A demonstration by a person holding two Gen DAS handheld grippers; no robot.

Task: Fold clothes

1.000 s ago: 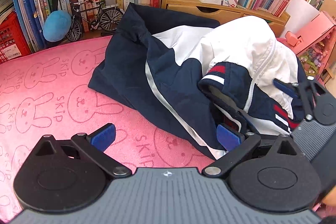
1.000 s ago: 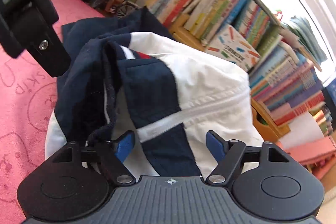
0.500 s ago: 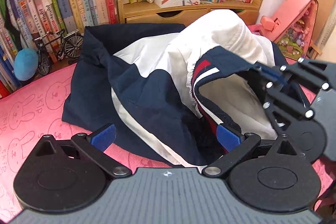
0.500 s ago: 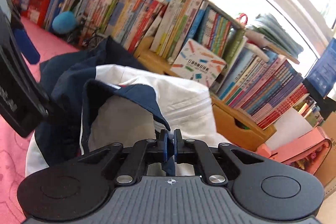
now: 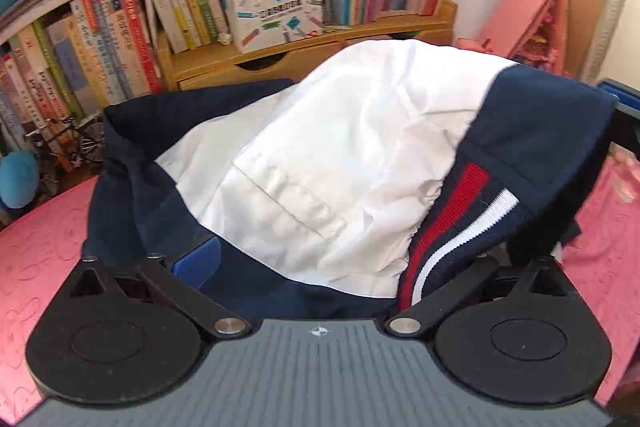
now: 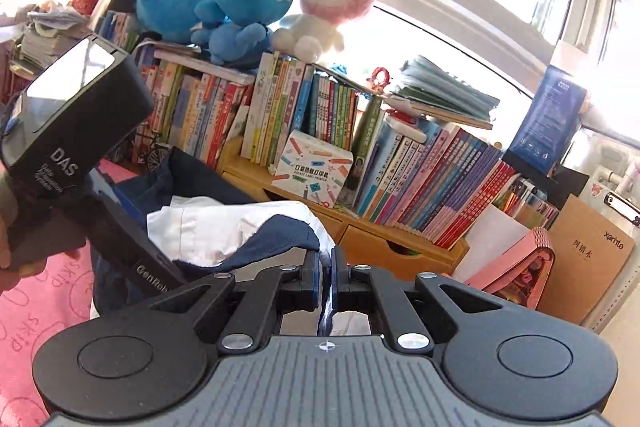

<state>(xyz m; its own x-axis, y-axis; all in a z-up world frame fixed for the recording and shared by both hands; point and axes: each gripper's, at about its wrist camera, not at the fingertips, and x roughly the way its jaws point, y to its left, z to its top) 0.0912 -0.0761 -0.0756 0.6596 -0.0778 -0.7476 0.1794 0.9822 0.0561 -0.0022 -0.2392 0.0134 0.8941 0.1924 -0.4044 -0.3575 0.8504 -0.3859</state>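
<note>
On the pink rabbit-print mat (image 5: 36, 259), in front of the wooden bookshelf (image 5: 304, 55), we have a navy-and-white jacket (image 5: 332, 167) bunched into a mound, its far navy edge lying near the shelf's foot. Our right gripper (image 6: 328, 277) has its jaws closed on a navy fold of the jacket, raised above the mat on the shelf's window side. Our left gripper (image 5: 320, 263) is pressed in under the striped hem (image 5: 452, 227) with jaws spread wide; one blue pad (image 5: 198, 259) shows, the other is buried in cloth. We judge this an early step: lifting an edge to spread the garment before any fold. Next, we would close the left jaws on the hem, then draw both grips apart and lay the jacket flat before the shelf.
</note>
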